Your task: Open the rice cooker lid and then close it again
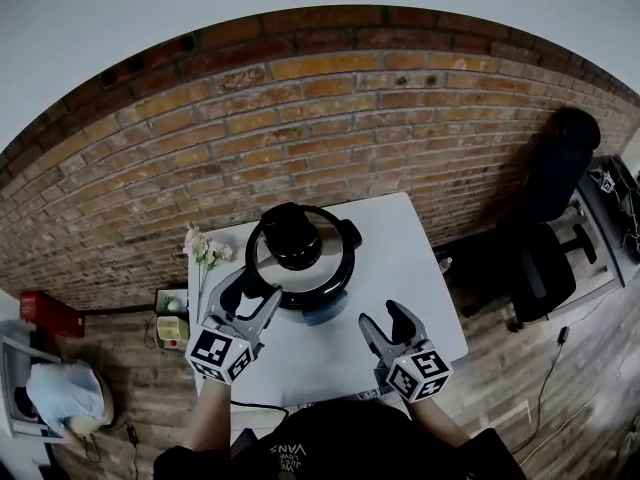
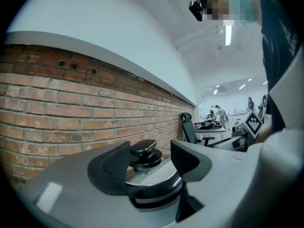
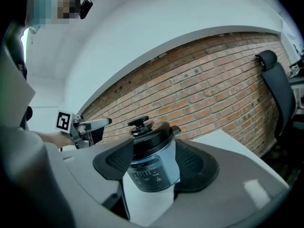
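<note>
Rice cooker [image 1: 322, 310]: it stands on the white table [image 1: 425, 268], toward the far edge and about midway between left and right. Its dark control panel [image 3: 151, 169] faces the near side.
Lid [image 1: 305, 280]: down on the pot and level, with its black knob [image 1: 290, 236] upright in the middle.
Left gripper [image 1: 255, 290]: at the near left of the cooker, pointing level toward it. Its jaws stand wide apart and hold nothing. In the left gripper view the knob and the top of the lid show in the gap, beyond the jaw tips, with neither pad on them. From the head view the tips sit just beside the cooker's near left rim; whether they touch it cannot be told.
Right gripper [image 1: 383, 316]: over the near right part of the table, apart from the cooker and pointing toward it. Its jaws are also wide and empty. In the right gripper view the whole cooker shows in the gap, farther off, with no pad on it.
Flowers [image 1: 207, 251]: a small pale bunch at the table's far left corner, just left of the cooker.
Wall [image 1: 330, 118]: red brick, running behind the table on the far side.
Chair [image 1: 545, 228]: a black office chair to the right of the table, well apart from the cooker.
</note>
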The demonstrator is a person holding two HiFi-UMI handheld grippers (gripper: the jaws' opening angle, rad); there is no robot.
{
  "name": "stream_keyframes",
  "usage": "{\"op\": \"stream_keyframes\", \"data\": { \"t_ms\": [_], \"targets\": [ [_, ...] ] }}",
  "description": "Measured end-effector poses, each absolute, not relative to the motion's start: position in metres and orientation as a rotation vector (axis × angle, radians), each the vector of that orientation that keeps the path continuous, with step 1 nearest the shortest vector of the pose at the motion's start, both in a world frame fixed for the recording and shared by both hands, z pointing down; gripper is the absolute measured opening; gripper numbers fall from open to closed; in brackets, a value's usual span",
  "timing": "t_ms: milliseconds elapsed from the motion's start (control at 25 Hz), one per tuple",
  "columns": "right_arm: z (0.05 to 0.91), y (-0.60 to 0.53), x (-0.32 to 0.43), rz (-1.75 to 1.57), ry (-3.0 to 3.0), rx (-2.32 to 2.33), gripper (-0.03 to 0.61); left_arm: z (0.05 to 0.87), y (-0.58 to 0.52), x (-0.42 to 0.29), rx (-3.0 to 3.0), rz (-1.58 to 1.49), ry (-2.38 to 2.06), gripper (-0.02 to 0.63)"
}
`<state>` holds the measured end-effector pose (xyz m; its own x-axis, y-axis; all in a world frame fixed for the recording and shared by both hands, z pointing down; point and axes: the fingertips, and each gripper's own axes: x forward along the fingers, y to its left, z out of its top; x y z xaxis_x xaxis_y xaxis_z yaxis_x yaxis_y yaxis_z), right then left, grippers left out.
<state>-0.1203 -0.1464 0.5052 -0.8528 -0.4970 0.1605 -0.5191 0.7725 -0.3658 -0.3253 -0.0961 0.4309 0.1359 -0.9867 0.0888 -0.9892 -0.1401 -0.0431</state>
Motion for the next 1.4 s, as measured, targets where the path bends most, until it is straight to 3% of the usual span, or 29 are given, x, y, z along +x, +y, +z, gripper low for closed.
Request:
{"op": "stream_keyframes", "data": {
  "t_ms": [480, 1200, 1400],
  "targets": [
    [0.505, -0.135, -0.123, 0.631, -2.892, 0.965, 0.267, 0.407, -0.168, -0.334, 2.628, 0.495, -1.730, 0.285],
    [0.512, -0.138, -0.087, 0.642, -2.828, 1.093, 0.267, 0.483, -0.224, -0.299, 2.606, 0.907, -1.232, 0.291],
    [0.516, -0.138, -0.084, 0.656, -2.821, 1.099, 0.265, 0.491, -0.225, -0.298, 2.580, 0.876, -1.182, 0.290]
  ]
}}
